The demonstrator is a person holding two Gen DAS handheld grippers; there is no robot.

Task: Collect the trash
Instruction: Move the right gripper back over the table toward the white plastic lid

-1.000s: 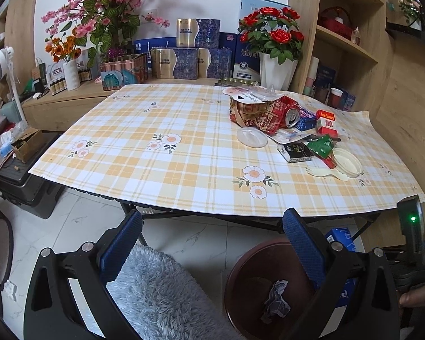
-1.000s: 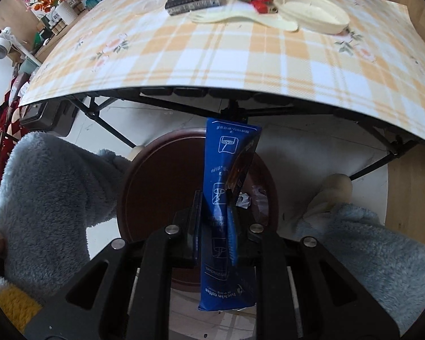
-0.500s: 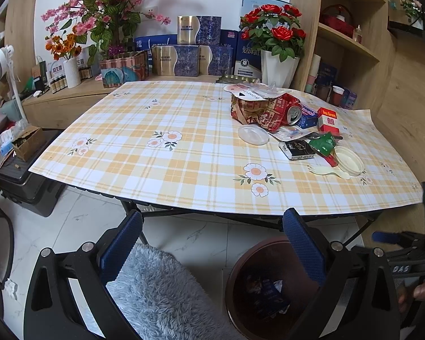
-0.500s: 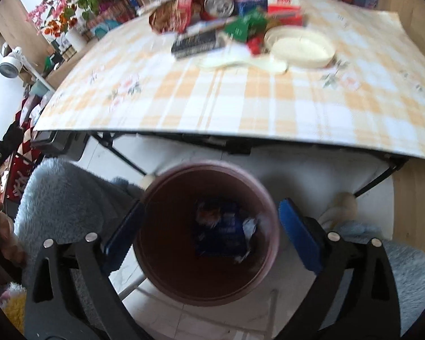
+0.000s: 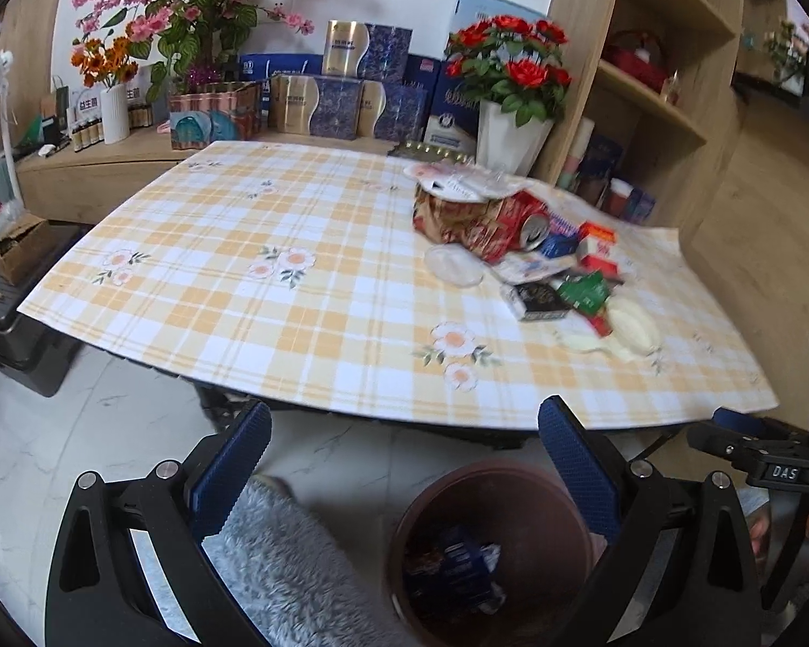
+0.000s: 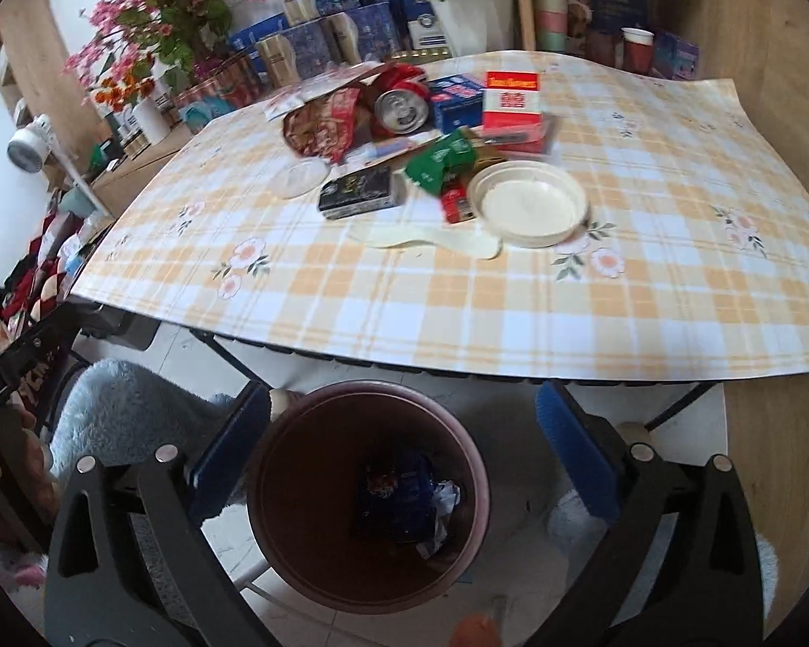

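A brown trash bin (image 6: 275, 490) stands on the floor below the table's front edge; a blue packet (image 6: 399, 490) and crumpled paper lie inside it. The bin also shows in the left wrist view (image 5: 518, 477). My right gripper (image 6: 402, 431) is open and empty above the bin. My left gripper (image 5: 404, 442) is open and empty, left of the bin. On the table lies a trash pile: red can (image 6: 402, 105), red snack bag (image 6: 321, 126), black box (image 6: 361, 191), green wrapper (image 6: 442, 159), white lid (image 6: 528, 202), red-white box (image 6: 512, 102).
The checked tablecloth (image 5: 275, 291) overhangs a folding table. Flower vases and gift boxes (image 5: 345, 91) stand behind it, wooden shelves (image 5: 652, 86) to the right. Grey fluffy legs (image 6: 129, 420) flank the bin. A dark case (image 5: 11, 334) sits on the floor at left.
My right gripper opened and dropped the blue packet into the bin, then lifted and tilted up toward the table. My left gripper stayed open and rose slightly.
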